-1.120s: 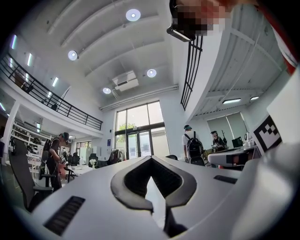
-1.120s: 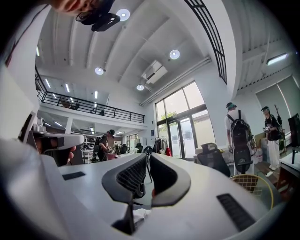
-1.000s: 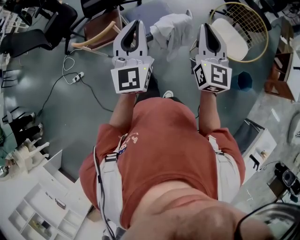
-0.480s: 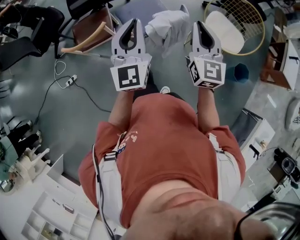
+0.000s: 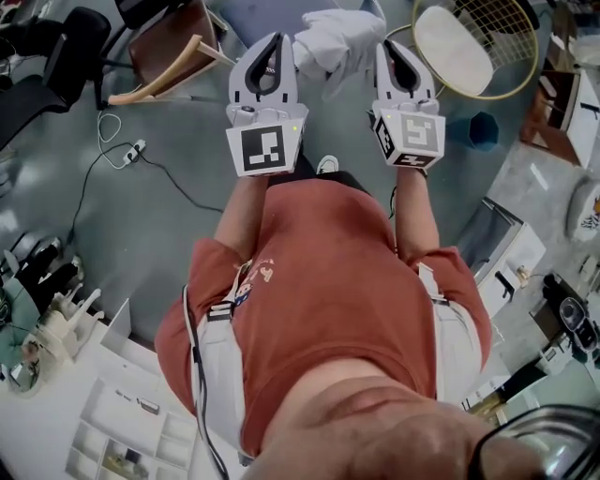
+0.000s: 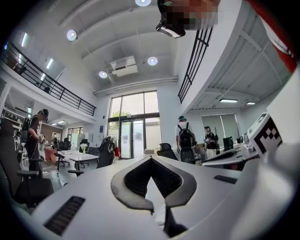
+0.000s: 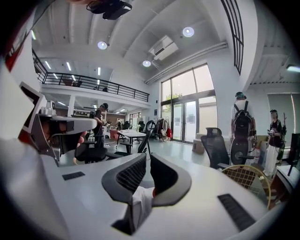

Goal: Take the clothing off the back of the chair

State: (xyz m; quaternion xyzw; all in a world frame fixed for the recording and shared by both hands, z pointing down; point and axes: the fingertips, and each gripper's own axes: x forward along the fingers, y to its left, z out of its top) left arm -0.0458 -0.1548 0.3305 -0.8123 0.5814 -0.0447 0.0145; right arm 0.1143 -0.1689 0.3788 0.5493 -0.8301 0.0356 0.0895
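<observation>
The left gripper (image 5: 274, 42) and the right gripper (image 5: 386, 47) are pale grey-white with black ribbed pads (image 6: 136, 180). Each carries a cube (image 5: 264, 150) patterned with black squares on white. Between them on the far side, the clothing (image 5: 337, 37) is plain white. The person's T-shirt (image 5: 328, 281) is brick red with a small pale print on its left chest. The floor (image 5: 159, 216) is dull grey-green. At the far right, a round chair (image 5: 511, 28) has yellow wire and a cream cushion, and the bin (image 5: 483, 131) near it is blue. At the far left, a wooden chair (image 5: 173, 56) is brown with tan arms, and an office chair (image 5: 56, 56) is black. The shelving (image 5: 112, 412) at the near left is white.
</observation>
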